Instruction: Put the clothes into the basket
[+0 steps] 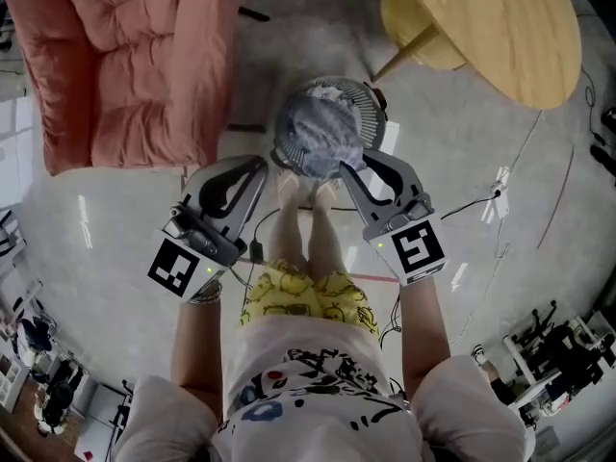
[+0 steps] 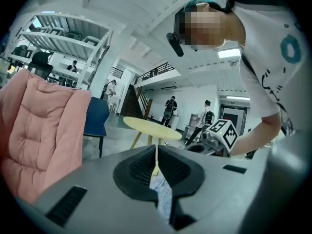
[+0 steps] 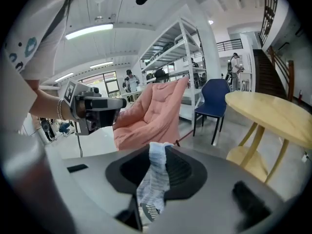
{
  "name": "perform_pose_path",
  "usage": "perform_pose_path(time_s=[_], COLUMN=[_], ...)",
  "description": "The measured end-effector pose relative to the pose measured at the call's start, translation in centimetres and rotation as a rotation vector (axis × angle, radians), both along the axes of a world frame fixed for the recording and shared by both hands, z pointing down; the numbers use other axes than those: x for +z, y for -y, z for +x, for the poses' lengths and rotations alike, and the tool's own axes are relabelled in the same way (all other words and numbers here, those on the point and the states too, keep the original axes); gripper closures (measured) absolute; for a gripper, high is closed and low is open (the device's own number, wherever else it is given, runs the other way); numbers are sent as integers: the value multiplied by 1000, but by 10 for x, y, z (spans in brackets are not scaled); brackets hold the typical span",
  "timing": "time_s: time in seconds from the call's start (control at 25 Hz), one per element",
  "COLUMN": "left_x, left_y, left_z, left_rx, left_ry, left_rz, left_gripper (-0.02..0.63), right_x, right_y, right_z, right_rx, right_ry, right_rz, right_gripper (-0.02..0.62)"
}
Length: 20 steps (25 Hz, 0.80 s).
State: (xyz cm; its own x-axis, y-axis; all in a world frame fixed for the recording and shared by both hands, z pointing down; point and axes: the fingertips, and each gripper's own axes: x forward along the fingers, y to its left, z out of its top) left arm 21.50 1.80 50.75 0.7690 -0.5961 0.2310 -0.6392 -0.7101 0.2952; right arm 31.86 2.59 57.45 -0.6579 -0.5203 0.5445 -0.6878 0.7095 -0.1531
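The left tool [image 2: 156, 168] and the right tool [image 3: 157, 164] each pinch tight an edge of the pale blue-and-white cloth garment [image 1: 320, 135], which sags over the round grey mesh basket [image 1: 375, 104] on the floor; it looks light, limp and best held by its edges.

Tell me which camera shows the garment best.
The head view: the whole blue-white garment is bunched over the basket, held between the left gripper and the right gripper. The left gripper view shows only a thin strip pinched in its jaws; the right gripper view shows a wider strip clamped in its own.
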Motion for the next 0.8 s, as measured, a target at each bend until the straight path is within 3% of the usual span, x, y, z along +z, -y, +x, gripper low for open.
perform_pose_path(time_s=[0.32, 0.52, 0.64, 0.8], left_x=[24, 40, 38, 37], left_y=[-21, -30, -32, -30], left_z=[4, 3, 5, 8], left_rx=[-3, 3, 5, -2], left_ry=[-7, -2, -8, -12], left_rz=[-56, -87, -87, -80], left_gripper=[582, 582, 583, 582], right_x=[40, 67, 68, 63], right_y=[-13, -20, -22, -15], right_z=[4, 11, 18, 29], right_rx=[-4, 31, 57, 86], right_ry=[-56, -98, -100, -95], right_rz=[-39, -111, -119, -89], right_gripper=[499, 495, 436, 433])
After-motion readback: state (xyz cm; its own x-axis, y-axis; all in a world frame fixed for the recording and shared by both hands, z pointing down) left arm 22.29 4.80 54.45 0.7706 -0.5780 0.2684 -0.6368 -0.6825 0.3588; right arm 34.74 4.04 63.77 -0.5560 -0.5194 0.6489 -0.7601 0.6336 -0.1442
